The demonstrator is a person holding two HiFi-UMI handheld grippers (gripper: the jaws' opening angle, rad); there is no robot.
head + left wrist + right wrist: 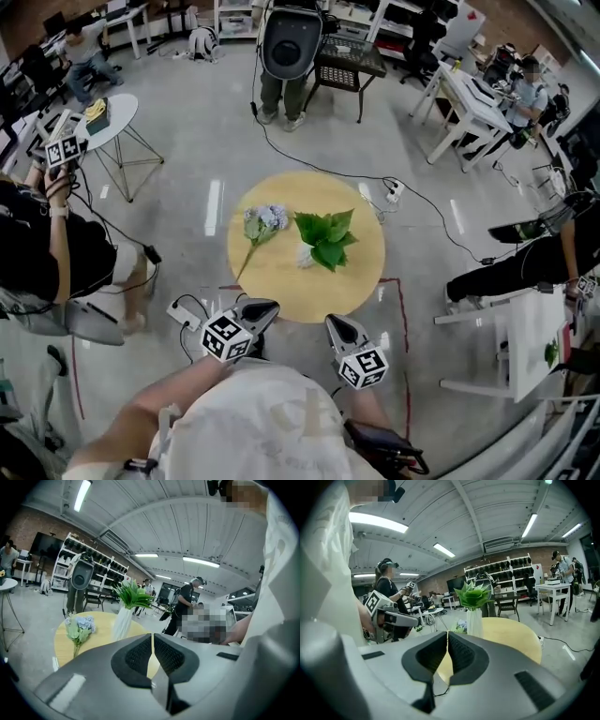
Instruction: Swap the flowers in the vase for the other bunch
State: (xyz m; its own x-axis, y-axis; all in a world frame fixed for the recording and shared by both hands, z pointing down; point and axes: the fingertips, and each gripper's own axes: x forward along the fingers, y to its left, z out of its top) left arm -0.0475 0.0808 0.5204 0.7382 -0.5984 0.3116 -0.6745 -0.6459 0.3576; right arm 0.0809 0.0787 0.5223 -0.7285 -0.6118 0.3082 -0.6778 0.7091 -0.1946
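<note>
A white ribbed vase (306, 255) stands near the middle of the round yellow table (361, 281) and holds a bunch of green leaves (325, 236). To its left a bunch of pale blue flowers (265, 220) lies flat on the tabletop, stem toward me. The same vase (122, 623) and blue bunch (80, 626) show in the left gripper view; vase (474, 621) and leaves (473, 594) in the right gripper view. My left gripper (269, 307) and right gripper (332, 325) hang at the table's near edge, both shut and empty, apart from the flowers.
Another person (42, 248) sits at the left holding a marker-cube gripper. A power strip (394, 192) and cable lie on the floor behind the table. A small round white table (112, 117) stands at the back left, white desks (473, 98) at the back right.
</note>
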